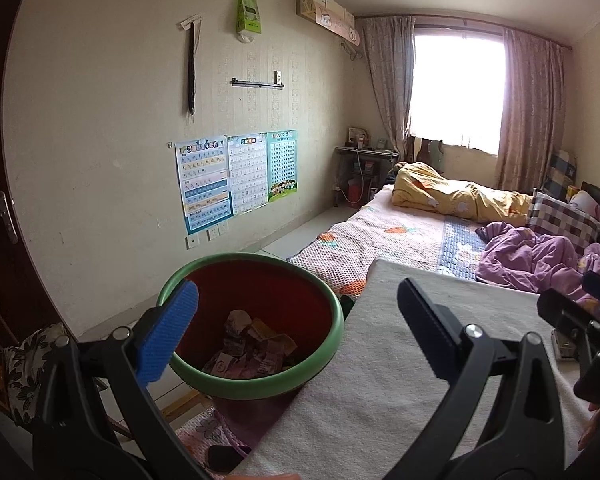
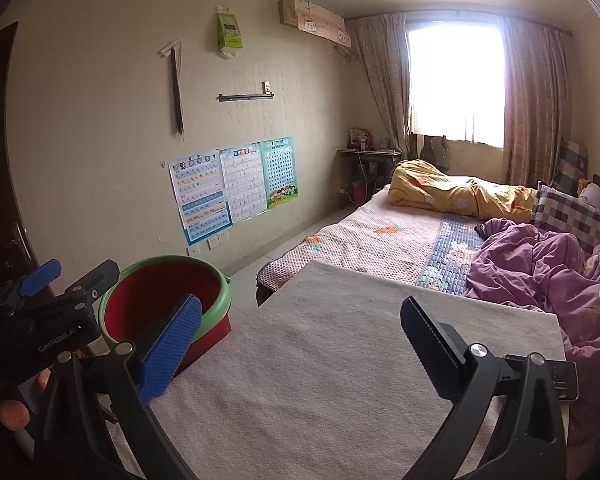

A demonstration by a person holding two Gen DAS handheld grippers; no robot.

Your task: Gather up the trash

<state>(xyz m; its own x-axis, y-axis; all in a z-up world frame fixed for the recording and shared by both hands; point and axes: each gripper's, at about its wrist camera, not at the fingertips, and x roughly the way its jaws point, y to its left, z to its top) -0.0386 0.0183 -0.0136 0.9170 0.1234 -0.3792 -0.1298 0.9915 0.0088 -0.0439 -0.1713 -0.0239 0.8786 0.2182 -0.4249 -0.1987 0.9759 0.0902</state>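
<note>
Half-hidden behind the blue pad, crumpled paper scraps (image 1: 252,350) sit in the green-rimmed red bin (image 1: 260,388) just under the left gripper (image 1: 296,328), spread wide and empty, while the right gripper (image 2: 300,344) (also spread) hangs over the bare white pad (image 2: 320,360), "GenRobot.AI" barely legible.

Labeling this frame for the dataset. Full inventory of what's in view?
trash bin: 1, red with green rim, left of pad
crumpled paper: several, pinkish-tan, inside bin
pad: 1, white, foreground, bare
bed: 1, pink carrot-print cover, behind pad
quilts: yellow, purple, on bed
checked pillow: 1, at headboard
posters: 3, left wall
curtains: pink, flanking window
dark device: 1, pad's right edge
left gripper: open, over bin and pad
right gripper: open, over pad
</note>
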